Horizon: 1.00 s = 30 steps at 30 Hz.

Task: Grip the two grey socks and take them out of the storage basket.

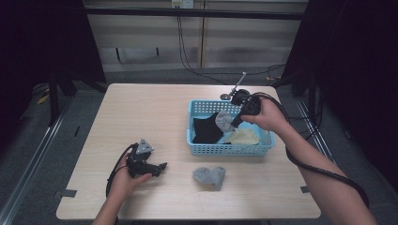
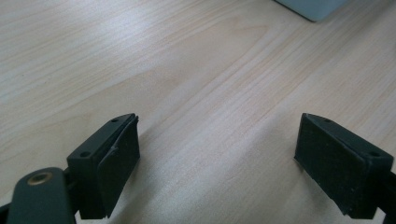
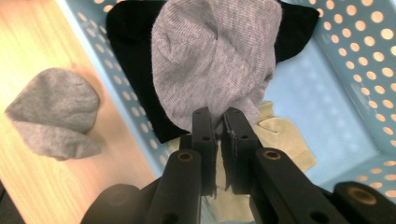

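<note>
Grey sock (image 3: pixel 215 60) over basket (image 3: pixel 355 84); black sock (image 3: pixel 135 70), beige sock (image 3: pixel 280 135) beneath.

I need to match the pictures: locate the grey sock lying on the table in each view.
High view: grey sock lies low centre, in front of the blue basket.
Left gripper view: not in it.
Right gripper view: grey sock at left, beside the blue basket.
Shared landmark: the blue basket.

The right gripper (image 1: pixel 236 123) hung over the blue perforated basket (image 1: pixel 229 149), pinching a grey sock (image 1: pixel 225 120) above a black sock (image 1: pixel 207 130) and a beige one (image 1: pixel 243 137). Another grey sock (image 1: pixel 210 176) lay on the wooden table (image 1: pixel 141 112) just in front of the basket — the left gripper (image 1: pixel 159 168) rested well apart, to its left.
</note>
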Tool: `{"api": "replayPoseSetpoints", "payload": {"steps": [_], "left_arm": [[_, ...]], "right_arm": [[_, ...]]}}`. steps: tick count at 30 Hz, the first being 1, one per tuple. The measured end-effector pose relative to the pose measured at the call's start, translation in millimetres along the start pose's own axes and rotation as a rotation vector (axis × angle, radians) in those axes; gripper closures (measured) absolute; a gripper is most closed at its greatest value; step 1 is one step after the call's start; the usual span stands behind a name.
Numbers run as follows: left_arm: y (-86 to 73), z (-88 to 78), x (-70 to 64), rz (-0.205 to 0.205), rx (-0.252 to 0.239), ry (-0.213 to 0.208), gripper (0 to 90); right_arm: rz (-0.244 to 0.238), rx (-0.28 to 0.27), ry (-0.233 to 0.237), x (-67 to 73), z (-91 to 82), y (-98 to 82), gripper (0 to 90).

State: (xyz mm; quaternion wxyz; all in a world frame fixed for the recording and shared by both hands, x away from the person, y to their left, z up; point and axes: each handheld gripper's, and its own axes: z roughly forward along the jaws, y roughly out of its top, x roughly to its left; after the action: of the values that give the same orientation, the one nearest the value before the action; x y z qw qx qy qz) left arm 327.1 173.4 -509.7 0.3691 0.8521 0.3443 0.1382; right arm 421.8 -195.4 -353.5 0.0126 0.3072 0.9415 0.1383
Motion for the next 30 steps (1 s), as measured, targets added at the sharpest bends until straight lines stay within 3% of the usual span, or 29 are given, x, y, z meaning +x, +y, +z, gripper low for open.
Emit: {"api": "replayPoseSetpoints", "payload": {"steps": [21, 30], "left_arm": [[-0.1, 0.1, -0.2, -0.002, 0.0, -0.001, 12.9], [0.0, 0.1, -0.1, -0.001, 0.0, -0.001, 12.9]], "right_arm": [[-0.125, -0.01, 0.022, 40.9, -17.8, 1.8, 84.3], [-0.209, -0.032, 0.04, 72.6, -28.6, 4.2, 84.3]]}}
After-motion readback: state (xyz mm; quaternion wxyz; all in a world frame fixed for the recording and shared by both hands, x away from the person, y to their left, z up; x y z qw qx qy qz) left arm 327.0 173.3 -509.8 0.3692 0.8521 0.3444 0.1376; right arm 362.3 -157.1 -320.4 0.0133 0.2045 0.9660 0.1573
